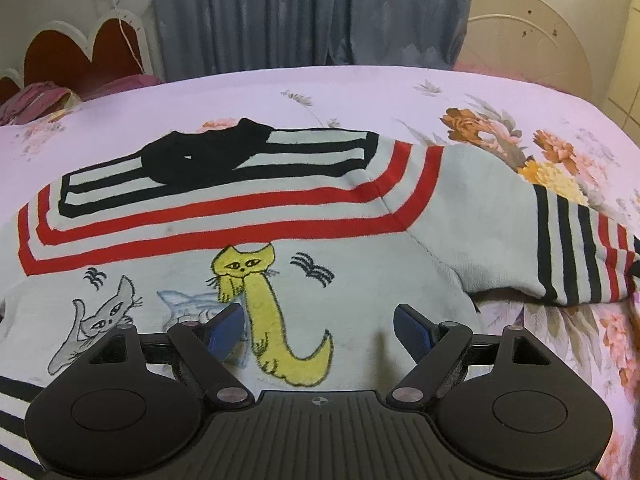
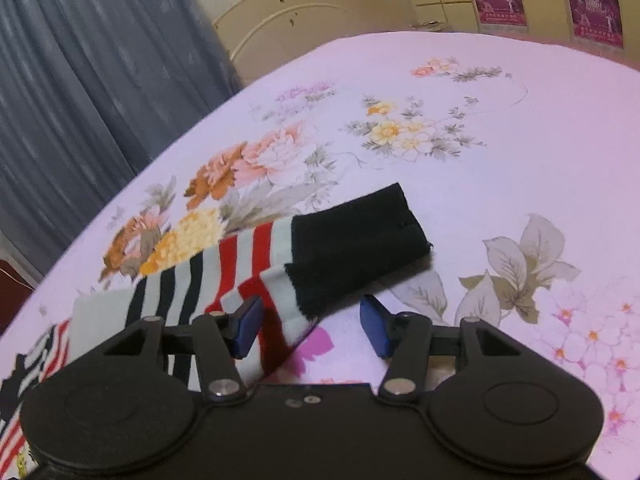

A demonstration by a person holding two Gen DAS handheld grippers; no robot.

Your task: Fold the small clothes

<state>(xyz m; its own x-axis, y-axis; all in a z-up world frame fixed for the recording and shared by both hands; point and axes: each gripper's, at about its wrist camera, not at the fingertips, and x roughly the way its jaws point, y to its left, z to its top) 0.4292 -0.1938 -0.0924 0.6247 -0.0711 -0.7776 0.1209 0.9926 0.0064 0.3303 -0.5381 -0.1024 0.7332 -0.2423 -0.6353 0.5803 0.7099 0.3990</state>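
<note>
A bed with a pale pink flowered sheet fills both views, with grey-blue curtains behind it and a red scalloped headboard at far left. One small sweater lies spread flat on the bed, front up, with red and black stripes and three cats stitched on its chest: grey, pale blue and yellow.

The folding looks barely begun. The body lies unfolded, and the one sleeve fully in view stretches out sideways toward the right, its black cuff resting on the sheet.

There are two tools. The left hand-held gripper hangs released over the chest, jaws apart, gripping nothing. The right hand-held gripper is also spread wide, straddling the striped sleeve end just short of the cuff, not yet clamped.
</note>
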